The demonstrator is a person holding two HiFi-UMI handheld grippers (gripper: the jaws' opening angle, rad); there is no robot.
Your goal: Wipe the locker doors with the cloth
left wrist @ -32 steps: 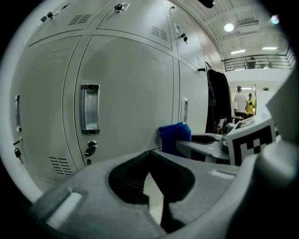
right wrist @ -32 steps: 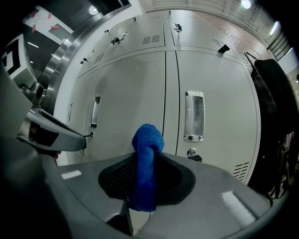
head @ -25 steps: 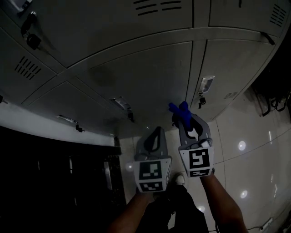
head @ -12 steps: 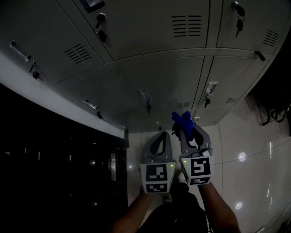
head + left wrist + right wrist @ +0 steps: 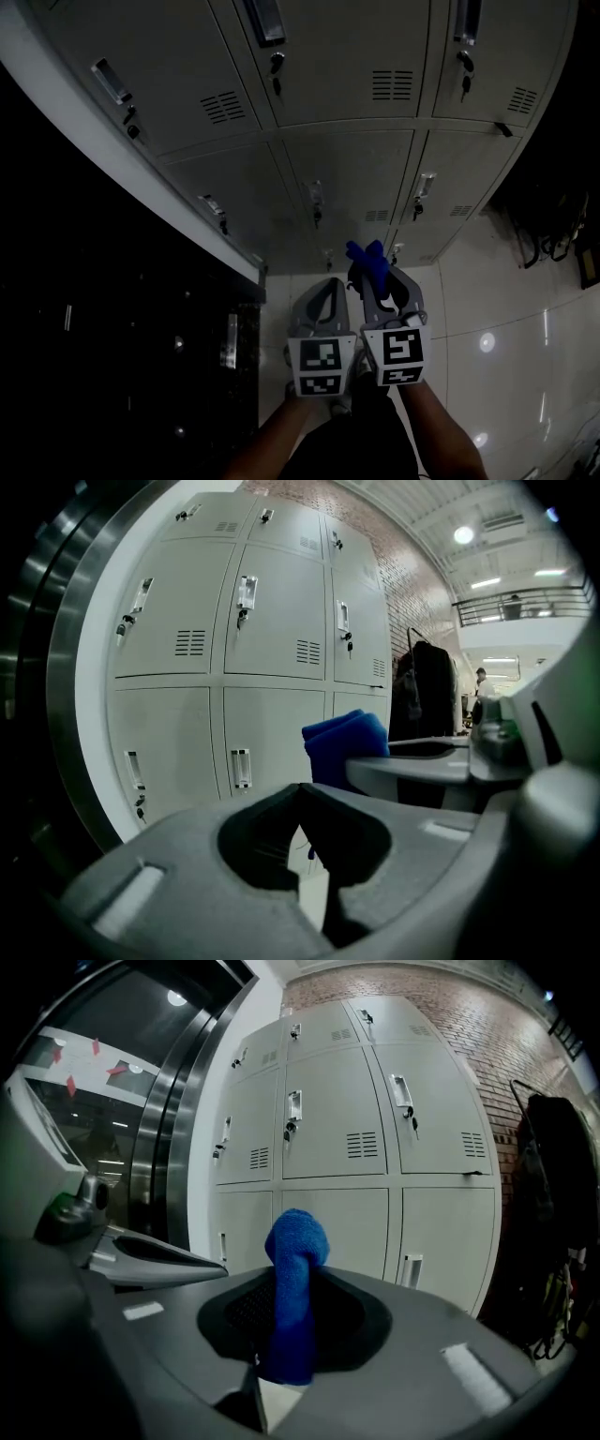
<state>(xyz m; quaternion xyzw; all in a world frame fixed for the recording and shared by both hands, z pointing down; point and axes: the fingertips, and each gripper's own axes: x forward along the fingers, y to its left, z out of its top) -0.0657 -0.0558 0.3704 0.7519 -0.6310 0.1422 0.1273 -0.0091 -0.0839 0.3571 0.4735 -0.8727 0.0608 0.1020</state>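
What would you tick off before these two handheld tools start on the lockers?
1. Cloth gripped: ok. The blue cloth is clamped in the right tool, with its end sticking out.
2. Left tool free: ok. It is shut with nothing in it.
3. Cloth against a door: not ok. The locker doors stand apart from it, ahead.
4. Way to the doors: ok. Nothing shows in between.
5. Where the dirt is: cannot tell. The doors are too dim to judge.

Right of your right claw (image 5: 373, 281) hangs a dark coat (image 5: 553, 1185); glossy floor tiles (image 5: 492, 309) beneath it; dark glass panel (image 5: 89, 1138) left.
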